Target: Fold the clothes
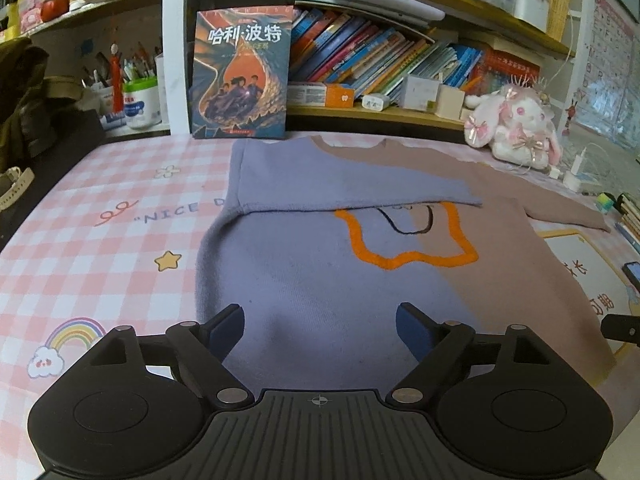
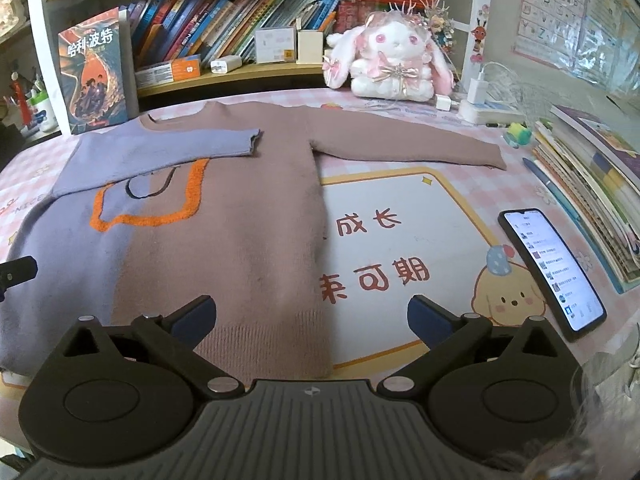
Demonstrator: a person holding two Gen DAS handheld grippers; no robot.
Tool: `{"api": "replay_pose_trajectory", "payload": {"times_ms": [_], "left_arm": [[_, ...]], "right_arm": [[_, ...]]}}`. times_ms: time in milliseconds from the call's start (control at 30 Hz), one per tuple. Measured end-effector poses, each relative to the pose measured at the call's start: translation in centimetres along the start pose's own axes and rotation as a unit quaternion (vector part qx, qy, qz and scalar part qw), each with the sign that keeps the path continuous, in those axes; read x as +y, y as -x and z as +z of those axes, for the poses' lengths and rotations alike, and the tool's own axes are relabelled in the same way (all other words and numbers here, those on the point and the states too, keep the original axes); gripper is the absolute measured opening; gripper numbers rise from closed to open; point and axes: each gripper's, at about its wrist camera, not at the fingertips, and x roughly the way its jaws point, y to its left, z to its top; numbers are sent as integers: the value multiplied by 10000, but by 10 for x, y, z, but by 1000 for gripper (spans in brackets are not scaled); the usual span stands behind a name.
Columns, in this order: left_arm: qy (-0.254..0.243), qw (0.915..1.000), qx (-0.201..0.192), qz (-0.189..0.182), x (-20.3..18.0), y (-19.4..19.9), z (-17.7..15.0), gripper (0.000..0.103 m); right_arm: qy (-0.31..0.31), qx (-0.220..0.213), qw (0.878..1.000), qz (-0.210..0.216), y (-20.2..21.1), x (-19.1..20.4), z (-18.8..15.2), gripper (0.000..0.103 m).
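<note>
Sweater (image 2: 224, 216), half purple and half brown with an orange outline on the chest, is spread flat on the tabletop (image 1: 100, 248), which is covered by a pink checked mat. Its hem lies toward the near edge and its neck toward the far edge. The purple sleeve (image 1: 344, 184) is folded across the chest, its cuff resting near the middle. The brown sleeve (image 2: 408, 146) is stretched out straight to the side, toward the right edge.

Left claw (image 1: 320, 330) is seen wide open above the purple lower half of the sweater, with nothing held between its fingers. Right claw (image 2: 312, 320) is also wide open and empty, poised over the brown hem corner near the front edge.

Phone (image 2: 552, 270) with a lit screen is laid near the right edge. Book (image 1: 240, 76) is stood upright at the far edge, and a plush rabbit (image 2: 390, 60) is seated at the far right corner.
</note>
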Motion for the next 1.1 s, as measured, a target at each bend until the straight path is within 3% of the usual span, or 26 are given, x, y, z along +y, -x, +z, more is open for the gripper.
{"api": "replay_pose_trajectory", "payload": {"times_ms": [333, 767, 1100], "left_arm": [[276, 9985, 93, 468, -36, -14, 5, 86], [398, 9924, 396, 1097, -145, -33, -1, 86], [800, 9784, 708, 1771, -164, -24, -15, 86]], "right_arm": [[213, -12, 9990, 398, -25, -28, 13, 103], [224, -84, 9906, 1347, -86, -131, 78, 103], [-712, -106, 9941, 813, -152, -234, 147, 102]]}}
